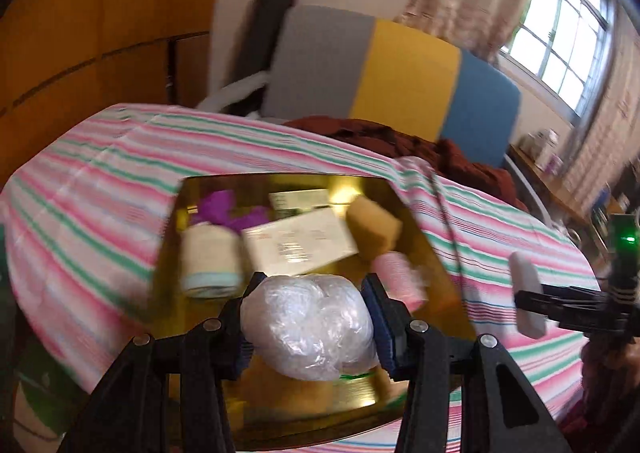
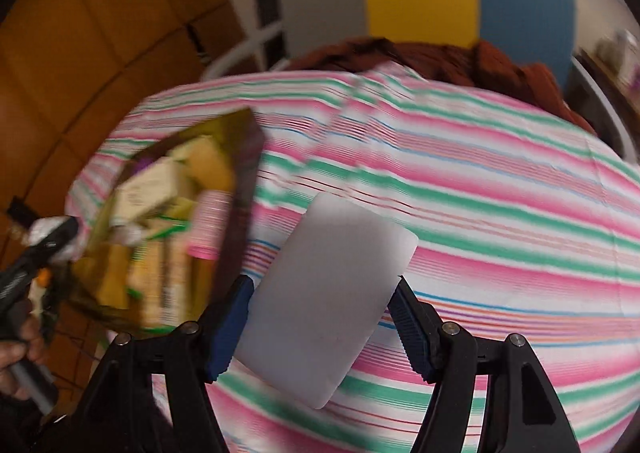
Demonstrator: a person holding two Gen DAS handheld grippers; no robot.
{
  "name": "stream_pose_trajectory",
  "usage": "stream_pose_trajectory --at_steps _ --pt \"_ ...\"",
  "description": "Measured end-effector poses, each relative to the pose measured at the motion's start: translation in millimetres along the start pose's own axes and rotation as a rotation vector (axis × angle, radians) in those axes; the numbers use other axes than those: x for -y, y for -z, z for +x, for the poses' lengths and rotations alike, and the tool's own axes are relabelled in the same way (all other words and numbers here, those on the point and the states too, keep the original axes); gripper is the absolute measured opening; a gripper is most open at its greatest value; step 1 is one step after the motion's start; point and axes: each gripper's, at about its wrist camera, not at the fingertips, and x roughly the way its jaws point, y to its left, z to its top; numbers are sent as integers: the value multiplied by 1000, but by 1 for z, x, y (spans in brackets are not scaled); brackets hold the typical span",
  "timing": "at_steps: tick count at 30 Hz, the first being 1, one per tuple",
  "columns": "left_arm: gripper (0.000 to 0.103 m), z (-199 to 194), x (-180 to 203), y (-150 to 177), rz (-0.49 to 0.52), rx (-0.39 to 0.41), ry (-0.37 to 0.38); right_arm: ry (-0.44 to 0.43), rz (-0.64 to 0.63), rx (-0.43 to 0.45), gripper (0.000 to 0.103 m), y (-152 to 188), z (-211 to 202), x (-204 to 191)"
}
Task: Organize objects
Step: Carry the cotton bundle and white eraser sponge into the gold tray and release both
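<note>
My left gripper has its fingers clamped on a crumpled plastic bag, hanging right over the gold tray of sorted things. My right gripper pinches a white block above the striped cloth; the tray lies to its left, so the left is nearer.

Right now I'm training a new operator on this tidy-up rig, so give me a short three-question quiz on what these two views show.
1. True or false: the left hand-held gripper holds a crumpled clear plastic bag over the gold tray.
2. What does the right hand-held gripper hold? A) yellow sponge B) flat white block C) pink roll
3. Fill in: the tray rests on a ____ cloth.

Key: 1 true; 2 B; 3 striped
</note>
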Motion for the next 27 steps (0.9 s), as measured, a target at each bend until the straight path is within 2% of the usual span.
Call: stream_pose_trajectory --at_steps 6,10,13,16,21,27 --pt "48 -12 -42 2 -85 18 -44 -86 -129 -9 69 -18 17 -71" --pt "48 -15 -53 1 -113 32 -38 -117 -197 -32 69 -25 35 -109" --pt "48 -13 -55 -2 -115 31 -30 -110 -226 -45 73 -29 53 -129" --pt "48 -8 -52 -4 -108 28 -17 -113 -230 -62 77 -29 67 -137" --pt "49 4 -39 -8 -86 12 17 -117 -191 -58 93 -26 72 -129" --pt "49 22 -26 -14 -82 -4 34 -104 -182 -48 94 -20 67 -121"
